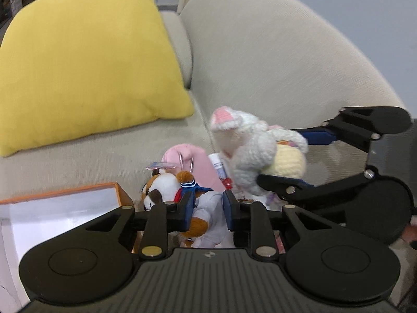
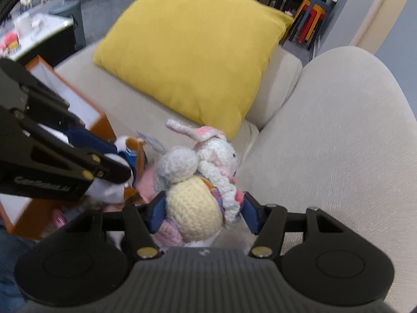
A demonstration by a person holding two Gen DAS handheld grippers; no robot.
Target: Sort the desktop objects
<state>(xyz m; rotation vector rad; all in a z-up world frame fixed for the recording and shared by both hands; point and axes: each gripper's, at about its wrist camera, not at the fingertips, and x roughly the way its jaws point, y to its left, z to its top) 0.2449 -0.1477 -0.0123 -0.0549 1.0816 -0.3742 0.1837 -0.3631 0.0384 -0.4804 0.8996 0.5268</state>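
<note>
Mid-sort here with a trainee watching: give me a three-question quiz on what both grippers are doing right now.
1. True or false: the left gripper is clamped on the brown-and-white plush dog.
2. What does the right gripper hold? A) yellow pillow B) crocheted bunny C) orange box
3. Fill in: the yellow pillow lies on the beige ____.

Key: 1 true. 2 B, the crocheted bunny. 3 sofa; the orange box sits left of the toys.

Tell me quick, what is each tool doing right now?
Left tool: closed on the brown-and-white plush dog.
Right tool: closed on the crocheted bunny.
</note>
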